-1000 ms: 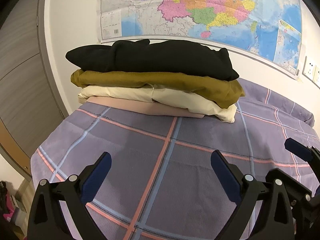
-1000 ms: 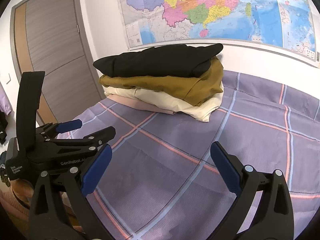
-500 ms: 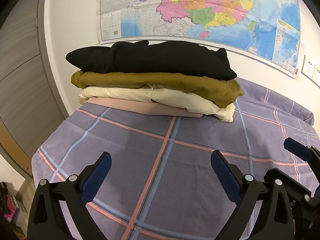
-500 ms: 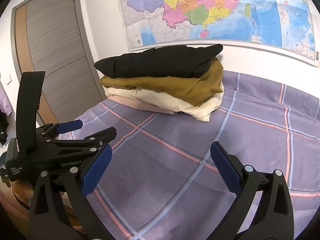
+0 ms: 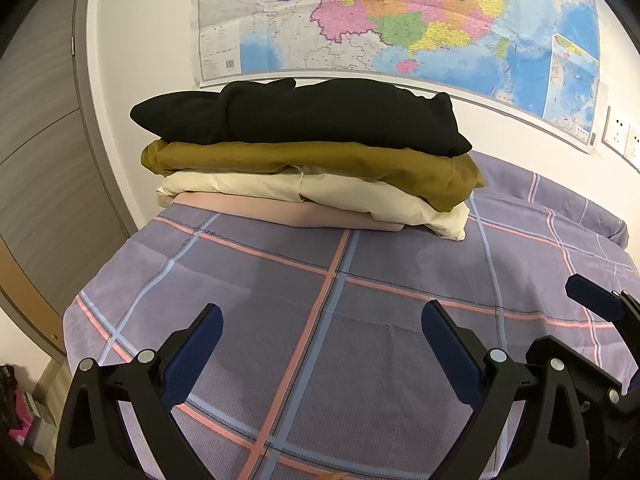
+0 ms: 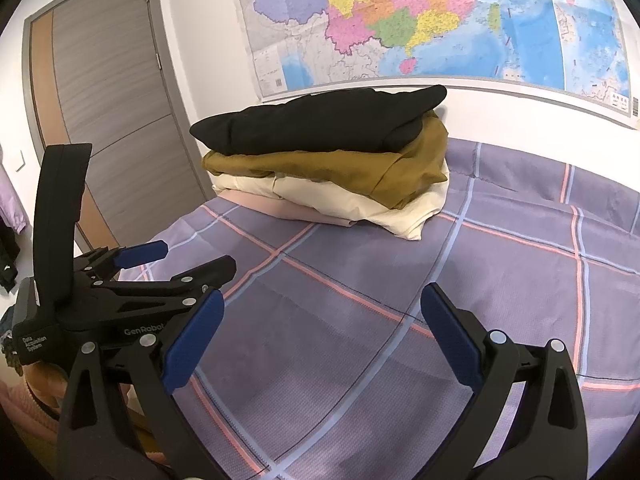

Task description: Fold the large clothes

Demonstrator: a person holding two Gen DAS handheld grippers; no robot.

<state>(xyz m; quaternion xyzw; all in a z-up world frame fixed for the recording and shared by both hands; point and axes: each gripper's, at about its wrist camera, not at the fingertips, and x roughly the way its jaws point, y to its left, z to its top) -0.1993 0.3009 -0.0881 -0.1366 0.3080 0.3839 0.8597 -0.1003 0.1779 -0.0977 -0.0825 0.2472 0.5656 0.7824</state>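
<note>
item 1: left gripper [image 5: 322, 344], my left hand's tool. jaws spread wide, nothing between them, hanging over the bedspread [image 5: 280, 340] near its front edge.

item 2: right gripper [image 6: 322, 332], my right hand's tool. jaws spread just as wide, nothing held, also over bare bedspread [image 6: 520, 280]. in the right wrist view the left gripper [image 6: 176, 268] shows at 9 o'clock, just beside it; in the left wrist view one blue tip of the right gripper [image 5: 596, 304] shows at 3 o'clock.

item 3: stack of folded clothes [image 5: 304, 172], at 12 o'clock from both grippers, well apart from them, sitting at the far side of the bed close to the wall. four layers, top to bottom:
- black garment [image 5: 312, 120]
- mustard garment [image 5: 320, 160] (one corner droops over the layer below)
- cream garment [image 5: 360, 196]
- pink garment [image 5: 288, 212], touching the bedspread

same stack in the right wrist view [image 6: 328, 160].

item 4: map [image 5: 400, 20], on the wall above the stack.

item 5: door [image 6: 104, 120], grey, at 10 o'clock in the right wrist view.

item 6: wall sockets [image 5: 622, 140], at 2 o'clock in the left wrist view.
</note>
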